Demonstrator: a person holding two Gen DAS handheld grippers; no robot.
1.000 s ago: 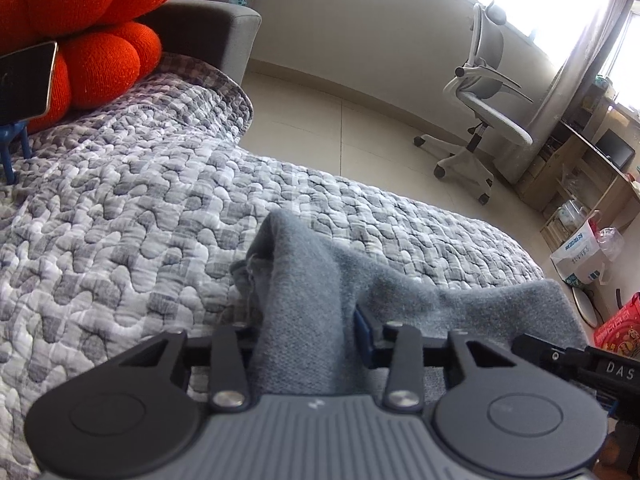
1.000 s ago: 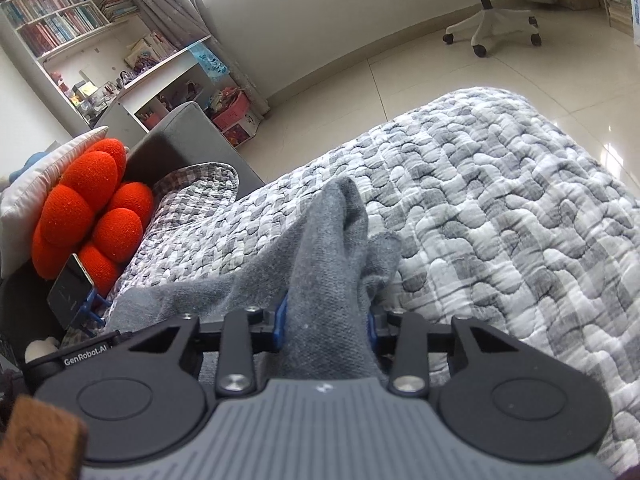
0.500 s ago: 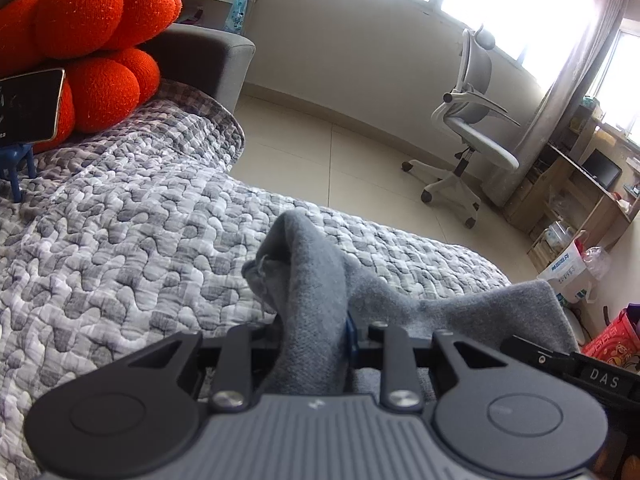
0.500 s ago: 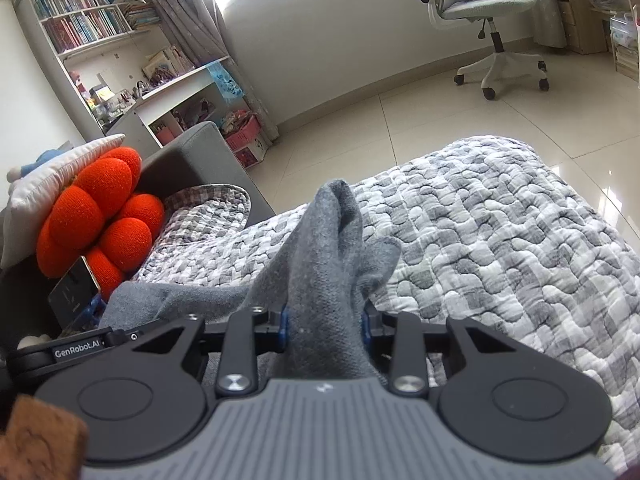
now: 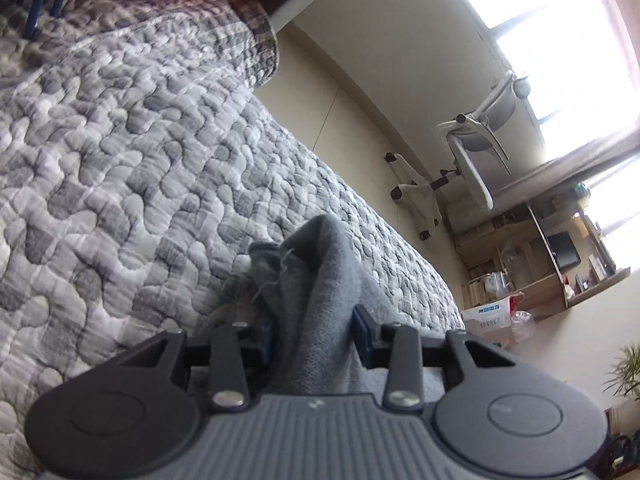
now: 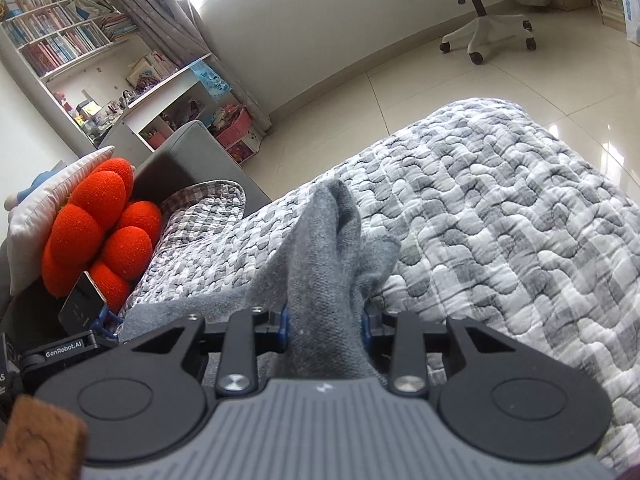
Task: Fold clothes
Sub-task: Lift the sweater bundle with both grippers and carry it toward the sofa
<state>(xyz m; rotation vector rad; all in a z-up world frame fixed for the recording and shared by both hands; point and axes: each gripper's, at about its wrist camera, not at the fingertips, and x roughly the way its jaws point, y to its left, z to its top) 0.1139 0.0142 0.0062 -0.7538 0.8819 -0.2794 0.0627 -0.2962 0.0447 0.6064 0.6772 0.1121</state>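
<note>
While jaws opening, left gripper [image 5: 314, 334] pinches grey garment [image 5: 320, 280]; containers indistinct.

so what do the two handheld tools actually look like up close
Both look alike: the left tool and right tool each have a grey ribbed body flanked by two round black discs, black linkage arms with silver screws, and blue pads on the fingers. Beside the right one, a black bar reads "GenRobot.AI" in white. No cables, sleeves or hands show.

Left tongs [image 5: 314, 334] angled down, jaws opening around grey cloth, right tongs [image 6: 325, 326] clamped on cloth
</note>
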